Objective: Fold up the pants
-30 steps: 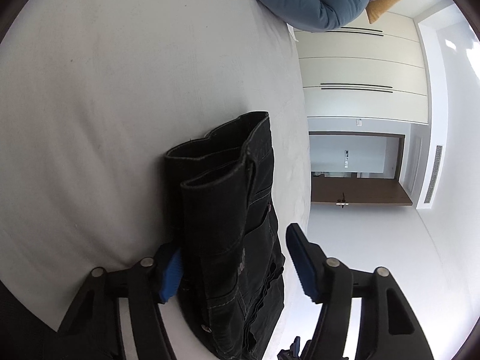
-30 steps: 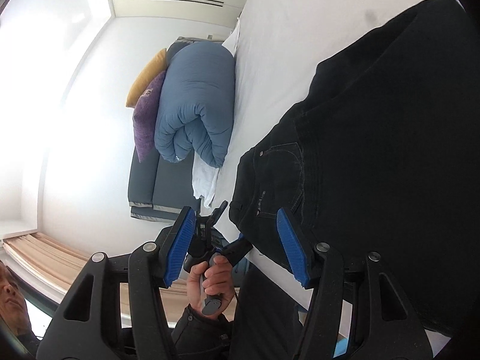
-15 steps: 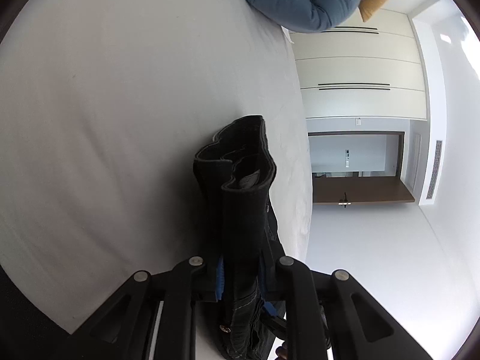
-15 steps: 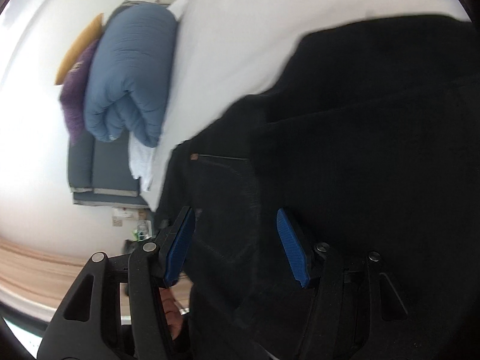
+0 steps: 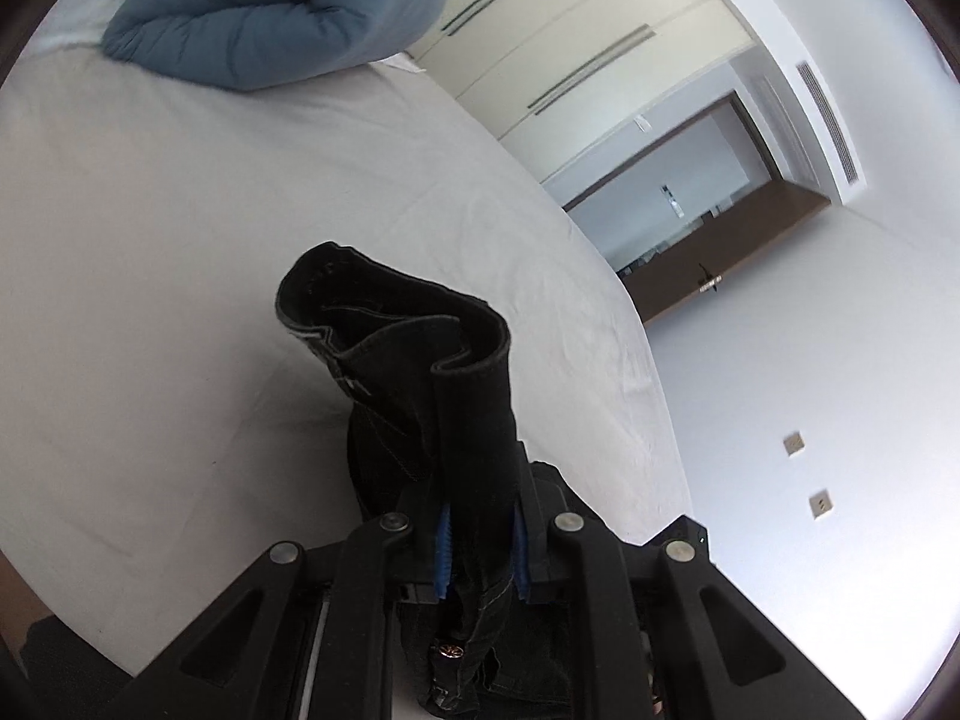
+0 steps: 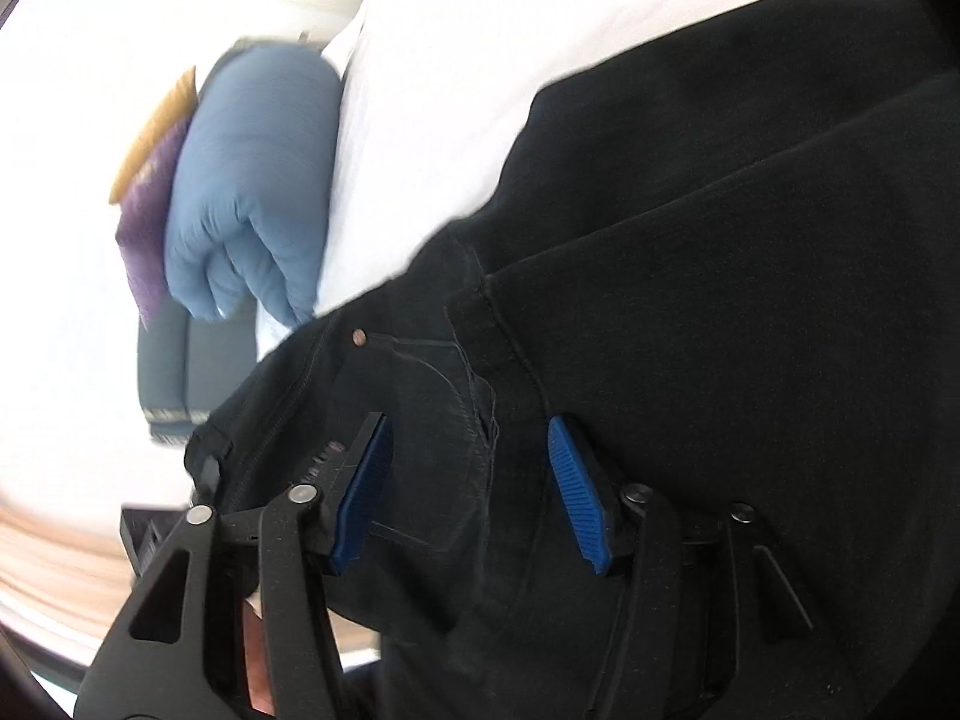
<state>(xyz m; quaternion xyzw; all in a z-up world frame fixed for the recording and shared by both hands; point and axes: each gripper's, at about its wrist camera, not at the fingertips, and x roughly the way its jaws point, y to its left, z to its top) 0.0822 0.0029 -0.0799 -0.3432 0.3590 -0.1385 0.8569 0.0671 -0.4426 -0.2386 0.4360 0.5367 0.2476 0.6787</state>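
Left wrist view: the left hand-held gripper [image 5: 480, 546] was pressed together on a bunched fold of the black pants [image 5: 420, 360], its blue pads [image 5: 443, 546] clamped against the denim on both sides. The gripped part of the pants stood up from between the fingers as a thick roll with an open hem or waistband edge at its top; a metal rivet showed lower down, near the gripper body. The cloth was held above the white bed [image 5: 180, 240], near the bed edge that faces the room wall. A rolled blue duvet [image 5: 288, 12] lay at the far end of the bed. Beyond the bed edge: white wardrobe doors [image 5: 570, 48] and a dark-framed doorway [image 5: 708, 210].

Right wrist view (motion-blurred): the right hand-held gripper [image 6: 474, 492] was spread, blue pads [image 6: 363, 495] well apart. Between and beyond the fingers lay the pants [image 6: 720, 300], filling the right half of the frame, a seam and pocket stitching running between the pads. Whether the pads touched the cloth could not be told. The pants covered the near part of the bed [image 6: 450, 120]. The blue duvet [image 6: 252, 198] sat at the far bed end, with a purple cushion [image 6: 147, 222] and a yellow cushion [image 6: 156, 132] beside it.
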